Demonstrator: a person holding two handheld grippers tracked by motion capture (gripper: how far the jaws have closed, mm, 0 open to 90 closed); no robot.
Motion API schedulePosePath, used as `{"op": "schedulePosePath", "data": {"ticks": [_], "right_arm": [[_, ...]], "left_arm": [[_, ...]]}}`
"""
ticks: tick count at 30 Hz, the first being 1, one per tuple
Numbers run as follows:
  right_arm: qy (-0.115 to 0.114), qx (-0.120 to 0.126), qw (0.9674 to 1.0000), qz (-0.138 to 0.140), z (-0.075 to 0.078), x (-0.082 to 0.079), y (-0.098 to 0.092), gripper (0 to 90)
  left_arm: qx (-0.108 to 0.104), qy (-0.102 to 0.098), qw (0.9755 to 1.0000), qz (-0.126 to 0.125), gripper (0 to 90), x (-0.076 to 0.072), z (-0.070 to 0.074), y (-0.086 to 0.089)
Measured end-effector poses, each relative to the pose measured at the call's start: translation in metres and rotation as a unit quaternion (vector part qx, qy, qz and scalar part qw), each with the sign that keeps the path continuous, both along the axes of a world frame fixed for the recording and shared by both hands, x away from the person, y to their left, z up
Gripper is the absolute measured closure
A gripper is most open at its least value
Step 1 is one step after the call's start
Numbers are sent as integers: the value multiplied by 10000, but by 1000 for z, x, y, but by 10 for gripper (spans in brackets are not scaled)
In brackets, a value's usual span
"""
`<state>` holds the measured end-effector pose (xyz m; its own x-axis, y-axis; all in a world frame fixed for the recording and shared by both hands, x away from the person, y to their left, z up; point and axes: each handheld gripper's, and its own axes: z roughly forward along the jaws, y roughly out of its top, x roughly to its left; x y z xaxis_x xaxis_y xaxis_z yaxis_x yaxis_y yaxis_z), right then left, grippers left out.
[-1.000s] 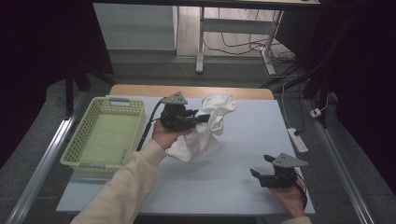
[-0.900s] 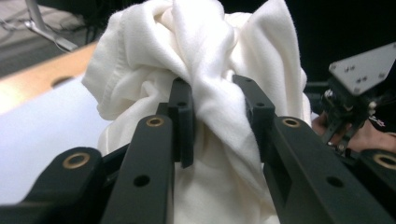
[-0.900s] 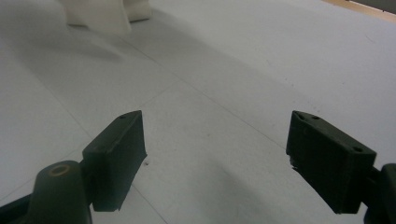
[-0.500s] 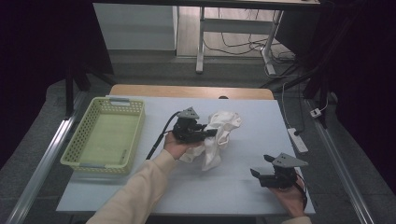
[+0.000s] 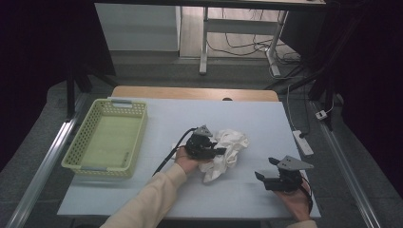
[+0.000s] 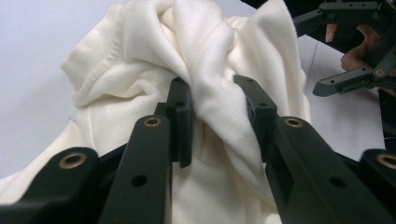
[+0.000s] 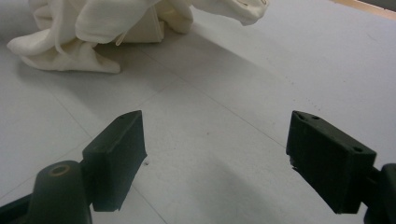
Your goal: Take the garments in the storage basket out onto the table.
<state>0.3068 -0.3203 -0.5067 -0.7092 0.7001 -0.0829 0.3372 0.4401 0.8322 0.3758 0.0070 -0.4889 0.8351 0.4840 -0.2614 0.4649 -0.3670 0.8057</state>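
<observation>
From above, a crumpled white cloth (image 5: 227,151) lies near the middle of the pale bench (image 5: 157,194), well to the right of a yellow-green basket (image 5: 107,137) that stands with nothing in it. The left gripper (image 5: 209,151) sits at the cloth's left edge, its cable trailing back toward the sleeve. The right gripper (image 5: 267,173) rests low near the bench's front right corner, apart from the cloth.

Along the left gripper's own fingers (image 6: 180,119), a thick ridge of the cloth (image 6: 210,93) runs up between them; both pads press into that fold, so the fingers are clenched on the fabric. The right gripper (image 6: 355,51) shows farther off at the upper right.

From the right gripper, its fingers (image 7: 119,149) stand spread wide over bare bench, grasping nothing, with the cloth (image 7: 93,28) lying ahead at the upper left.

The cloth looks soft, light and limp; it should sag from any pinch, so a bunched ridge or hemmed edge seems the surest hold.
</observation>
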Motion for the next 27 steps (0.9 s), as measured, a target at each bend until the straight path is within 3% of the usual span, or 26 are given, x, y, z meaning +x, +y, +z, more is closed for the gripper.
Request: {"op": "schedulePosePath", "data": {"ticks": [3,4,7,9,16,21,27], "right_arm": [[-13,4,10000,-5,0,0,0,197],[-13,7,10000,-8,1,0,0,197],[-27,14,10000,-2,1,-1,0,197],[-31,28,10000,-2,1,0,-1,197],[-61,122,9999,17,3,0,0,197],[-72,162,9998,58,4,-1,0,197],[-65,207,9998,50,4,-5,-3,197]], "left_arm": [[-56,-4,10000,52,641,0,2,2],[-66,-34,9999,71,582,0,2,3],[-239,33,9997,64,289,0,9,9],[-292,-28,9995,67,177,-3,16,16],[97,-546,9984,95,166,-19,40,48],[258,-720,9968,237,179,-32,51,72],[527,-824,9946,341,194,-54,52,104]]}}
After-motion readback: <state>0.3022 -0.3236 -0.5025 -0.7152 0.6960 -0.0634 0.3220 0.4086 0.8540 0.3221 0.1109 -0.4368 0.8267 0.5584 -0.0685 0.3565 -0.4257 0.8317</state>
